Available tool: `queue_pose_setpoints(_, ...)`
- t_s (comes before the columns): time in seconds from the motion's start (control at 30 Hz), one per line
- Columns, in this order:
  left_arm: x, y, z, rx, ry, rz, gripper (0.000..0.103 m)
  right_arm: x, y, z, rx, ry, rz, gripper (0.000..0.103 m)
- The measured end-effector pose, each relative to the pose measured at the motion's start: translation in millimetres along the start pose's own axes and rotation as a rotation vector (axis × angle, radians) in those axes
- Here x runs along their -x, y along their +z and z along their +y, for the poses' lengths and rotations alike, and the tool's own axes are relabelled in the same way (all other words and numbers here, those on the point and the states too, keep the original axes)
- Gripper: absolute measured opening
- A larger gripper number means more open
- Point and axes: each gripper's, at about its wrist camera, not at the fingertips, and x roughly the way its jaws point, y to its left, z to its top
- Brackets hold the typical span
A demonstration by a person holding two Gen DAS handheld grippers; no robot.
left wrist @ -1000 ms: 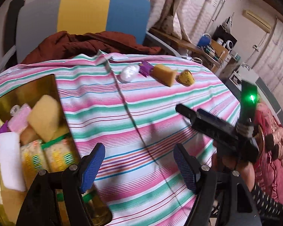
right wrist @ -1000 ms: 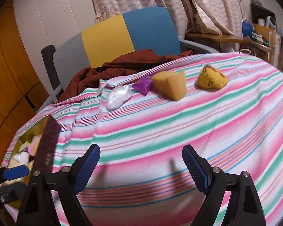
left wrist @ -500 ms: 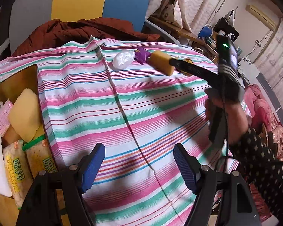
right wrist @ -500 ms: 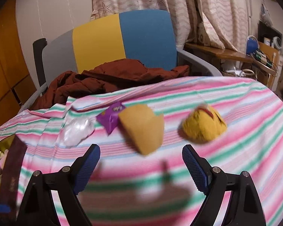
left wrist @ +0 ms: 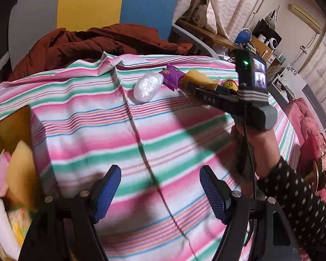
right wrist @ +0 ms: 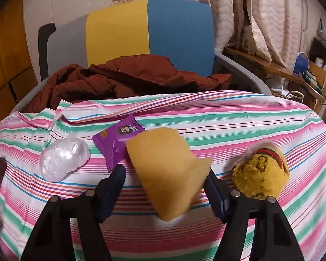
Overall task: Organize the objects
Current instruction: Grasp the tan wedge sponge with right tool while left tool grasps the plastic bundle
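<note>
A yellow sponge point(right wrist: 169, 169) lies on the striped tablecloth point(right wrist: 239, 121), between the open jaws of my right gripper point(right wrist: 165, 187); whether the pads touch it I cannot tell. A purple snack packet point(right wrist: 117, 143) and a white plastic wad point(right wrist: 64, 159) lie to its left, a yellow plush toy point(right wrist: 260, 174) to its right. In the left wrist view my left gripper point(left wrist: 160, 191) is open and empty over the cloth; the right gripper point(left wrist: 219, 100) reaches the sponge point(left wrist: 198, 80) beside the packet point(left wrist: 172, 76) and wad point(left wrist: 147, 87).
A box point(left wrist: 8, 174) with sponges and packets sits at the left edge of the table. A chair point(right wrist: 150, 34) with a brown jacket point(right wrist: 128, 76) stands behind the table. Shelves and clutter point(left wrist: 260, 41) are at the right.
My right gripper has moved forward across the table until the yellow sponge sits between its fingers. My left gripper has shifted right, so the box has slid toward the left edge.
</note>
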Motion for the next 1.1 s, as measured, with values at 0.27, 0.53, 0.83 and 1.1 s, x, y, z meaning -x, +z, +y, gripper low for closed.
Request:
queue_pose_setpoints(0.27, -31, 35, -5, -0.056, 0.063, 0.004, 0.076, 23, -6, -13, -0.081, -0.027, -0.028, 0.055)
queue_pose_setpoints(0.53, -74, 88, -1, -0.07, 0.133, -0.024, 0.076, 51, -33, -18, -0.065, -0.095, -0.055, 0.055)
queue_pose_setpoints(0.83, -121, 108, -3, -0.106, 0.237, -0.049, 0.063, 49, -38, -36, -0.158, -0.133, -0.063, 0.056)
queue_pose_setpoints(1.1, -126, 89, -14, -0.178, 0.296, -0.117, 0.036, 47, -38, -31, -0.136, -0.146, -0.07, 0.056)
